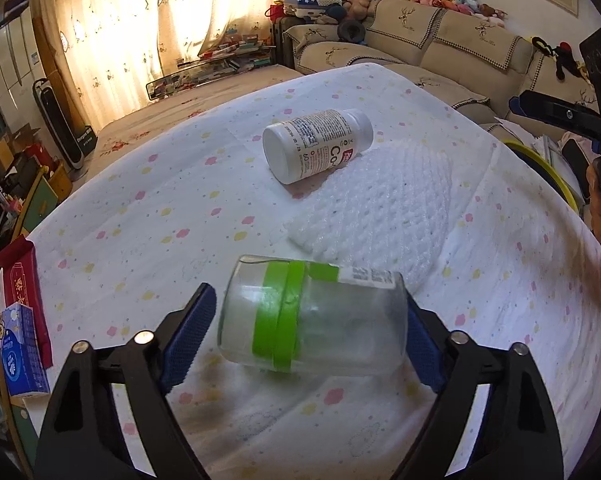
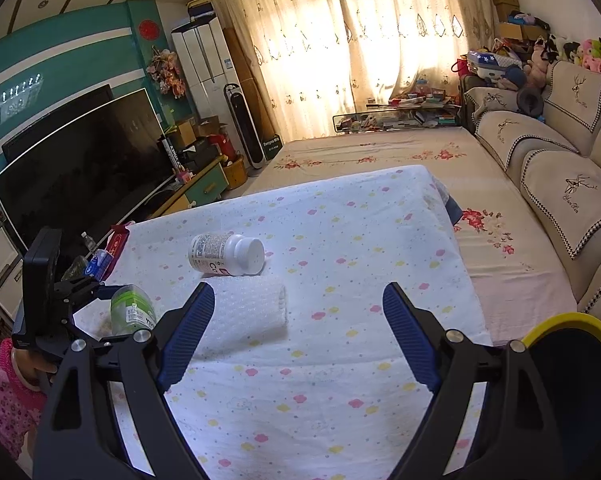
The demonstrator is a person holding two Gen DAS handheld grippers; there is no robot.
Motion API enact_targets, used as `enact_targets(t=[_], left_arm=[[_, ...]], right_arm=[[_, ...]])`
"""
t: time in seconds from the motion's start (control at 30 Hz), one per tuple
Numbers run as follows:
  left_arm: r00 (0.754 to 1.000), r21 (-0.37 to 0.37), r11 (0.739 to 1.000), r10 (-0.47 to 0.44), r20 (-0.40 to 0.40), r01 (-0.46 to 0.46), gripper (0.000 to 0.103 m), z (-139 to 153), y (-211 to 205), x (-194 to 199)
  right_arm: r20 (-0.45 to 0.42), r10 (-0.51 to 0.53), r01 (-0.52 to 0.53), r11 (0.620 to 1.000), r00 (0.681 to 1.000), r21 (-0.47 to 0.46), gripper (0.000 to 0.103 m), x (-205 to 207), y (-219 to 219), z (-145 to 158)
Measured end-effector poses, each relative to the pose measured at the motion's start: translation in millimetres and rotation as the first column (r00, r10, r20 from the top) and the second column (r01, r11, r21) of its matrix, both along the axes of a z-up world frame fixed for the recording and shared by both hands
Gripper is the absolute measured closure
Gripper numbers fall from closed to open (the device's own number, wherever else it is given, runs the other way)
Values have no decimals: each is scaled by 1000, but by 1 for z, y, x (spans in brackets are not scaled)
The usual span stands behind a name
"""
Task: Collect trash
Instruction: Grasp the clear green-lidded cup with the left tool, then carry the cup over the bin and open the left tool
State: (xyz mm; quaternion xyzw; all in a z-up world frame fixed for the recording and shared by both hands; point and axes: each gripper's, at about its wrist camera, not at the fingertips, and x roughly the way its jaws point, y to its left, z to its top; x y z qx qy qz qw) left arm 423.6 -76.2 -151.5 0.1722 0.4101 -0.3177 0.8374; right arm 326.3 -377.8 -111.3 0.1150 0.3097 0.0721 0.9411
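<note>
A clear glass jar with a green band [image 1: 312,320] lies on its side on the white dotted cloth [image 1: 140,216], between the spread blue pads of my left gripper [image 1: 306,334]; the right pad is at the jar's end, the left pad stands slightly off it. The jar also shows in the right wrist view [image 2: 132,310]. A white pill bottle [image 1: 316,144] lies on its side farther off, next to a white bubble-wrap sheet [image 1: 380,204]. My right gripper [image 2: 298,328] is open and empty above the cloth, right of the bubble wrap [image 2: 248,312] and the pill bottle [image 2: 226,254].
A yellow-rimmed bin [image 2: 572,364] sits at the table's right edge. A blue tissue pack [image 1: 20,352] and a red box [image 1: 20,280] lie at the left edge. A sofa [image 2: 560,168] and a flowered bed [image 2: 380,152] lie beyond; a TV [image 2: 80,176] stands left.
</note>
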Motion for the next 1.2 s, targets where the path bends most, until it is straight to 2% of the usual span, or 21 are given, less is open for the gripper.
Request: enact_targets(t=[0.03, 0.2, 0.4, 0.5, 0.6, 0.7, 0.87, 1.1, 1.2], left_arm=[[1000, 3, 1000, 1, -5, -1, 30, 0, 1, -2], [999, 26, 999, 43, 20, -43, 31, 4, 7, -22], [993, -20, 995, 95, 63, -94, 31, 34, 7, -77], [992, -45, 996, 78, 98, -73, 31, 55, -7, -111], [994, -71, 997, 34, 107, -26, 31, 72, -29, -137], [992, -70, 997, -28, 124, 37, 31, 84, -62, -153], [981, -103, 978, -173, 91, 182, 31, 86, -136, -170], [933, -104, 928, -357, 38, 359, 31, 71, -267, -180], [917, -102, 913, -398, -3, 395, 31, 60, -316, -178]], right_arm=[[-1, -1, 1, 1000, 1000, 1, 21, 0, 0, 0], [-1, -5, 5, 1000, 1000, 17, 21, 0, -2, 0], [26, -33, 33, 999, 999, 8, 21, -5, -6, 5], [44, -68, 69, 997, 997, -21, 21, -13, -14, 14], [54, -81, 82, 997, 995, -12, 21, -37, -32, 25], [67, -115, 116, 993, 991, -23, 21, -75, -60, 33], [79, -240, 247, 964, 967, -99, 20, -151, -114, 38], [53, -464, 467, 873, 884, -139, 19, -239, -195, 24], [39, -506, 507, 854, 862, -120, 19, -263, -217, 18]])
